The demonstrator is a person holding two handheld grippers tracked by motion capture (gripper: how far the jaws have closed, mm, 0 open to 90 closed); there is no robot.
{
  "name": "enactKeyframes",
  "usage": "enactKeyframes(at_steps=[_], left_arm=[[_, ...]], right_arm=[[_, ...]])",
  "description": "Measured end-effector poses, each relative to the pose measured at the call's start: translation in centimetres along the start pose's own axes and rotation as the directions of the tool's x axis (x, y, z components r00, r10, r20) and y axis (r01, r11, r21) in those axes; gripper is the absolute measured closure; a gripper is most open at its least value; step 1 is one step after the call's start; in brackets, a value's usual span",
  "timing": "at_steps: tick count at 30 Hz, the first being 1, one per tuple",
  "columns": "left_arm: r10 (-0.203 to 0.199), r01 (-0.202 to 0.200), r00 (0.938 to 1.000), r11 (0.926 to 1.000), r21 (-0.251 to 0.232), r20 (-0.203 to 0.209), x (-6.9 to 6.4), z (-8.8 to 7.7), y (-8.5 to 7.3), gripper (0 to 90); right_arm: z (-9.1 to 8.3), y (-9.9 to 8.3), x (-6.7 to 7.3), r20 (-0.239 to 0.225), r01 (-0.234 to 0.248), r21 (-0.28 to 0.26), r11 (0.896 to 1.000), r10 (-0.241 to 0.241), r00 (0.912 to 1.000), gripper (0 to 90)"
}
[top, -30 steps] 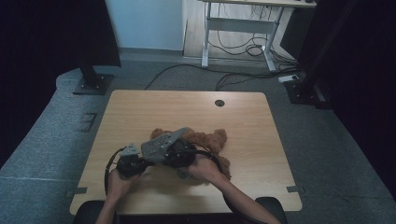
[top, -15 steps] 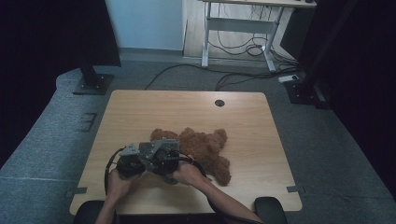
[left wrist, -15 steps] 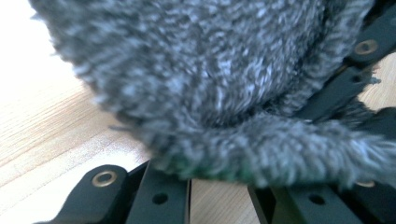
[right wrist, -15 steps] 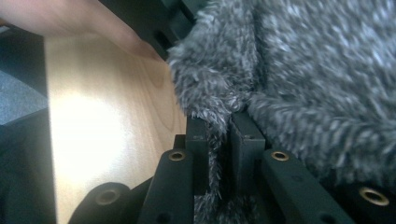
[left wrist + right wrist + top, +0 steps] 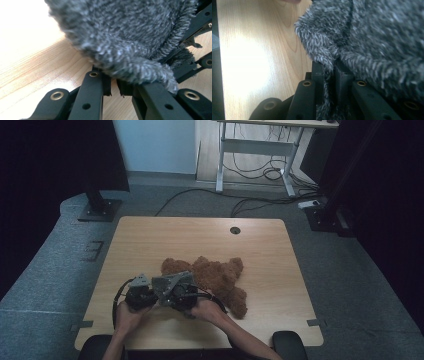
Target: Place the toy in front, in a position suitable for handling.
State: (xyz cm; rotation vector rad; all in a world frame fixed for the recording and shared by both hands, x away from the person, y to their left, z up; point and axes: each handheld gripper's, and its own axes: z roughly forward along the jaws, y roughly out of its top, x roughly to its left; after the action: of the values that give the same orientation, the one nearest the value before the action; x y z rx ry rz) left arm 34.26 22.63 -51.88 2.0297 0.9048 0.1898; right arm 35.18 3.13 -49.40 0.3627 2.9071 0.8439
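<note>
A brown teddy bear (image 5: pixel 220 275) lies on the wooden table (image 5: pixel 150 235), right of its middle. Both hand-held grippers sit side by side just left of the bear's lower part, near the front edge. Grey-looking plush fabric (image 5: pixel 125 32) hangs over my left gripper (image 5: pixel 114 86), whose jaws stand almost together with the fabric's rim at their tips. In the right gripper view the same fuzzy fabric (image 5: pixel 374 37) runs down between the pads of my right gripper (image 5: pixel 329 72), which is shut on it. In the high view the left gripper (image 5: pixel 137 296) and right gripper (image 5: pixel 180 295) nearly touch.
A round cable hole (image 5: pixel 235 229) sits near the table's far edge. Bare wood stretches along the left and back of the table. Beyond it stand a desk frame (image 5: pixel 255 155) with loose cables and dark stands on the grey carpet.
My right gripper has come down and toward the front left, ending close beside the left gripper. The left gripper has stayed put. The bear lies more uncovered now.
</note>
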Motion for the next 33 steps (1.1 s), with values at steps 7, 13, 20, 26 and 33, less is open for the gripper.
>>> enactKeyframes(at_steps=[7, 13, 20, 26, 33], left_arm=[[-0.002, 0.003, 1.0, 1.0, -0.006, 0.005, 0.1, 0.0, 0.0, 81.6], [-0.003, 0.003, 0.9999, 0.9999, -0.01, 0.013, 0.0, 0.0, 0.0, 81.6], [-0.001, 0.001, 0.9999, 1.0, -0.01, 0.015, 0.1, 0.0, 0.0, 81.6], [-0.008, 0.008, 0.9999, 0.9999, -0.014, 0.014, 0.1, 0.0, 0.0, 81.6], [-0.006, 0.006, 0.9999, 0.9999, -0.015, 0.01, 0.1, 0.1, 0.0, 81.4]], right_arm=[[-0.1, -1.5, -0.5, -0.003, -0.028, 0.007, 1.0, 0.028, 0.9996, 79.6], [-0.8, -2.7, -0.8, -0.01, -0.059, -0.003, 0.998, 0.059, 0.9982, 79.6], [-1.9, -4.2, -1.2, -0.004, -0.088, -0.007, 0.996, 0.088, 0.9961, 79.7], [-3.4, -6.5, -2.1, 0.017, -0.14, -0.004, 0.99, 0.14, 0.99, 79.8], [-4.6, -6.8, -2.4, 0.031, -0.159, -0.027, 0.987, 0.159, 0.9867, 79.6]])
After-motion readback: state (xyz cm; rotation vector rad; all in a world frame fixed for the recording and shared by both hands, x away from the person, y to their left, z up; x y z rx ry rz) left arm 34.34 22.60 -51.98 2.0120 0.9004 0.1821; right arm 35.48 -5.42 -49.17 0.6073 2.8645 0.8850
